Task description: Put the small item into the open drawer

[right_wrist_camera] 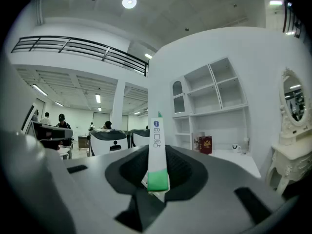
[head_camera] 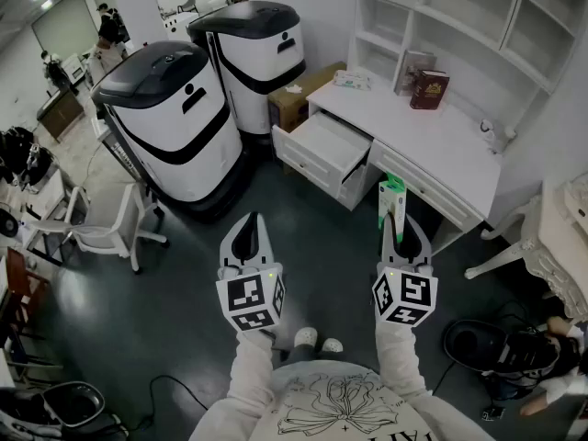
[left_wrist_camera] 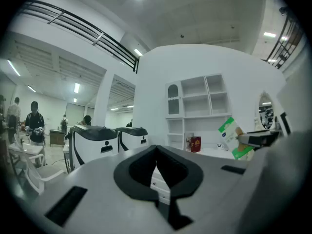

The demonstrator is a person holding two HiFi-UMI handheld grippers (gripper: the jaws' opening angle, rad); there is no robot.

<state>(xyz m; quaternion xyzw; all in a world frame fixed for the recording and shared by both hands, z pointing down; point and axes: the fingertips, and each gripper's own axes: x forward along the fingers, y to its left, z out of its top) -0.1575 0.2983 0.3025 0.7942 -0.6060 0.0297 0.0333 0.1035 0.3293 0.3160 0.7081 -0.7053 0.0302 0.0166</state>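
Note:
A small green and white packet (head_camera: 391, 198) stands upright between the jaws of my right gripper (head_camera: 396, 220), which is shut on its lower end. The packet (right_wrist_camera: 156, 150) fills the middle of the right gripper view. It hangs over the dark floor just in front of the white desk (head_camera: 441, 150). The open drawer (head_camera: 303, 162) juts out of the desk's left end, up and to the left of the packet. My left gripper (head_camera: 250, 220) is held beside it over the floor, shut with nothing in it. The left gripper view shows the packet (left_wrist_camera: 230, 137) off to its right.
Two large white and black machines (head_camera: 170, 122) (head_camera: 257, 49) stand left of the drawer, with a cardboard box (head_camera: 299, 95) behind it. A red book (head_camera: 429, 88) and a cup sit on the desk under white shelves (head_camera: 459, 16). A white chair (head_camera: 110, 228) is at left.

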